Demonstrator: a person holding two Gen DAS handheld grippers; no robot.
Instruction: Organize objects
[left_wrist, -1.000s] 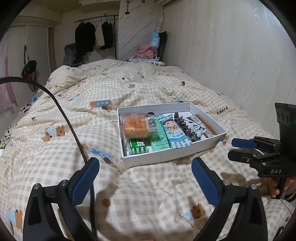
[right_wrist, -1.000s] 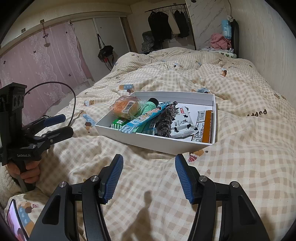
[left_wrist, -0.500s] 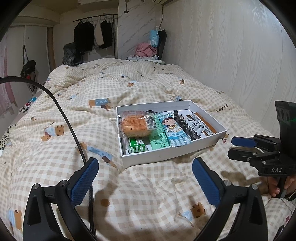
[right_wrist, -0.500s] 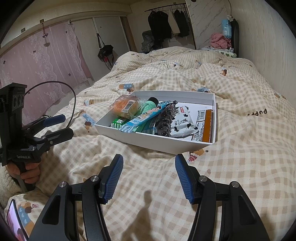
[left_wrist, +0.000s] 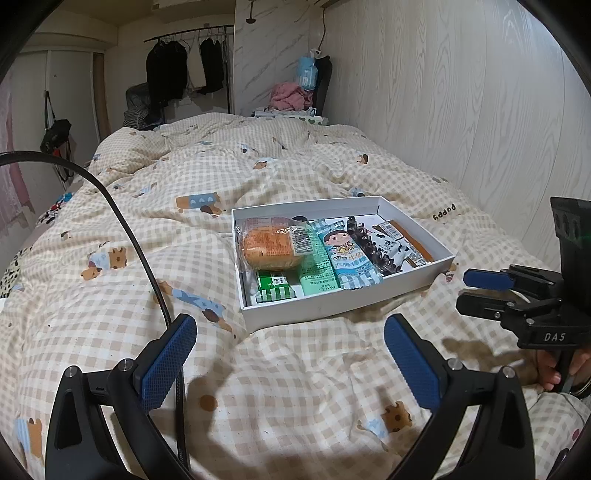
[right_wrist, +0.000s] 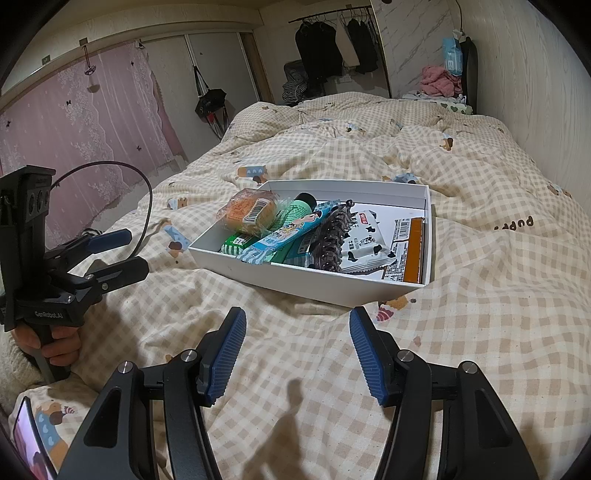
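One white box (left_wrist: 343, 301) sits on the checked duvet (left_wrist: 184, 229) at 12 o'clock of both grippers, nothing btwn. Inside, approx 7 items: bun packet (left_wrist: 271, 245), green tube (left_wrist: 317, 271), hair claw (right_wrist: 332, 236), others. Left gripper (left_wrist: 290, 354) and right gripper (right_wrist: 297, 350): jaws apart, empty. Only right view shows pink curtain (right_wrist: 74, 122) and perhaps a phone (right_wrist: 29, 443) at 8 o'clock.

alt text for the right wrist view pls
A white box of packaged snacks and small items sits on a checked bedspread, just beyond the open, empty right gripper. At the left edge, a hand holds the left gripper, also empty.
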